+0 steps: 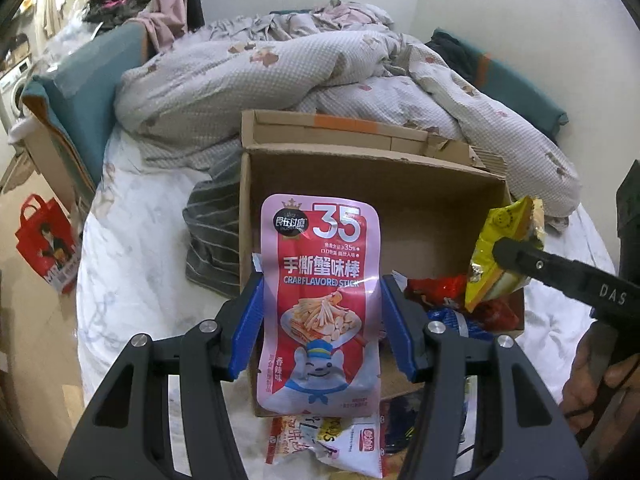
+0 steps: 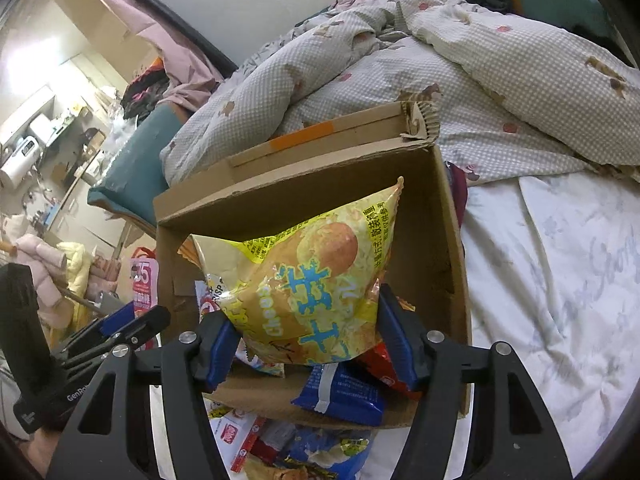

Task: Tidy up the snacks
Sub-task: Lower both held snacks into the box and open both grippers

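My left gripper [image 1: 320, 285] is shut on a pink crab-flavoured stick packet [image 1: 320, 236], which stands upright over the near wall of an open cardboard box [image 1: 360, 154]. My right gripper [image 2: 303, 314] is shut on a yellow cheese snack bag [image 2: 316, 264], held above the box [image 2: 280, 188]. The same yellow bag [image 1: 494, 248] shows at the right of the left wrist view. A red packet [image 1: 436, 288] and a blue packet [image 2: 344, 394] lie inside the box. Several loose snack packets [image 1: 340, 442] lie on the bed in front of it.
The box sits on a white bedsheet [image 2: 560, 280]. A rumpled checked quilt [image 1: 300, 76] lies behind it and a striped grey cloth [image 1: 212, 236] to its left. A red shopping bag [image 1: 44, 240] stands on the floor. A hand [image 1: 600, 384] holds the right gripper.
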Demonstrator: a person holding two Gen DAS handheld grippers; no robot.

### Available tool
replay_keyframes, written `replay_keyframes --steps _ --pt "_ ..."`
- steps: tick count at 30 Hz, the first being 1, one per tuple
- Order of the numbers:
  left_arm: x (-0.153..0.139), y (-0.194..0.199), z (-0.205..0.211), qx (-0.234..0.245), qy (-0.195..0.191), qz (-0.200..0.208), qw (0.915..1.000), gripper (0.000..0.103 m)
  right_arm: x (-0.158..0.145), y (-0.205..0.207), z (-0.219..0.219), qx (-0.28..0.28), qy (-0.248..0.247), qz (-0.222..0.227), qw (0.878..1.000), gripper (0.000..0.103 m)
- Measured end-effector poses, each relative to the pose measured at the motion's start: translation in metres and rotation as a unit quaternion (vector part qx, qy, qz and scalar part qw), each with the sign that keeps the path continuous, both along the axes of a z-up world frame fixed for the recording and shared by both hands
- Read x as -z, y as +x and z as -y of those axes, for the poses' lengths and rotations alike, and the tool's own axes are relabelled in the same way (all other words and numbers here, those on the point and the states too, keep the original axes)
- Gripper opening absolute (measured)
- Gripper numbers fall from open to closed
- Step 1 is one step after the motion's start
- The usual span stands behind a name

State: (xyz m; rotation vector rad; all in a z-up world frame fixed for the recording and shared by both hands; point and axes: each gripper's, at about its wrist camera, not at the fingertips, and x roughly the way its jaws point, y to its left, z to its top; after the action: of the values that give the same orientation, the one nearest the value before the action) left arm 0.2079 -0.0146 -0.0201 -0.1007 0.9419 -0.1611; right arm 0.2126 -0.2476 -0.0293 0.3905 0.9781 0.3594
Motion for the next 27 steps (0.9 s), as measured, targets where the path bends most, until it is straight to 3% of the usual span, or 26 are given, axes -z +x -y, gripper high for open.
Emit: replay_keyframes --steps 6,10,14,21,27 --pt "0.006 0.003 0.006 0.003 -0.004 -0.003 1.0000 0.055 0.007 0.004 0.001 0.009 0.006 -0.012 1.000 0.074" --pt "0.003 0.004 0.012 0.017 -0.002 -0.001 0.9999 0.055 0.004 0.003 0.005 0.023 0.006 -0.001 1.000 0.095" --pt "0.004 0.004 0.011 0.011 0.001 -0.011 0.9999 0.080 0.005 0.003 0.009 0.026 0.009 -0.003 1.000 0.096" --pt "0.009 0.006 -0.001 -0.009 -0.014 -0.032 0.9994 0.081 0.006 0.003 0.012 0.028 0.015 -0.009 0.999 0.096" --pt "0.010 0.003 -0.001 -0.009 -0.005 -0.032 0.9994 0.081 0.006 0.002 0.007 0.021 0.009 -0.011 1.000 0.096"
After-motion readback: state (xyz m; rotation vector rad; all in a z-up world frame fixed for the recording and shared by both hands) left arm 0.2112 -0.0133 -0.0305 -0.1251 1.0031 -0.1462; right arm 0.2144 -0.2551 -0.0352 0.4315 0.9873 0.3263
